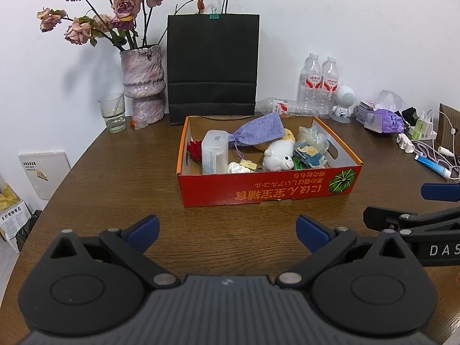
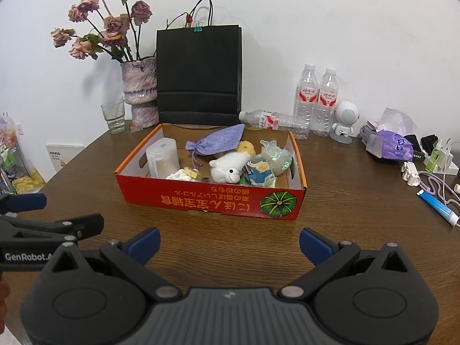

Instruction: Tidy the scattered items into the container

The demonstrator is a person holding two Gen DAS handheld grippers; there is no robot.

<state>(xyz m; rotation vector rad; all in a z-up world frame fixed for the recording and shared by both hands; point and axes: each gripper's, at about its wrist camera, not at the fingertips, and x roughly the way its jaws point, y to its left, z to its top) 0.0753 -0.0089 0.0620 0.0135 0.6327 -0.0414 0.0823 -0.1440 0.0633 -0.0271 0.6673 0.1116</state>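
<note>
Above the brown table (image 1: 120, 178), my left gripper (image 1: 227, 234) and right gripper (image 2: 230, 243) both gape wide, holding nothing. Just ahead sits the red cardboard box (image 1: 267, 191) (white plush sheep (image 1: 279, 155), lavender pouch (image 1: 258, 129) inside).

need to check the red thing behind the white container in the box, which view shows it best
The left wrist view: the red item shows between the white container and the box wall, though only partly, so I cannot identify it. In the right wrist view the container hides it completely.
</note>
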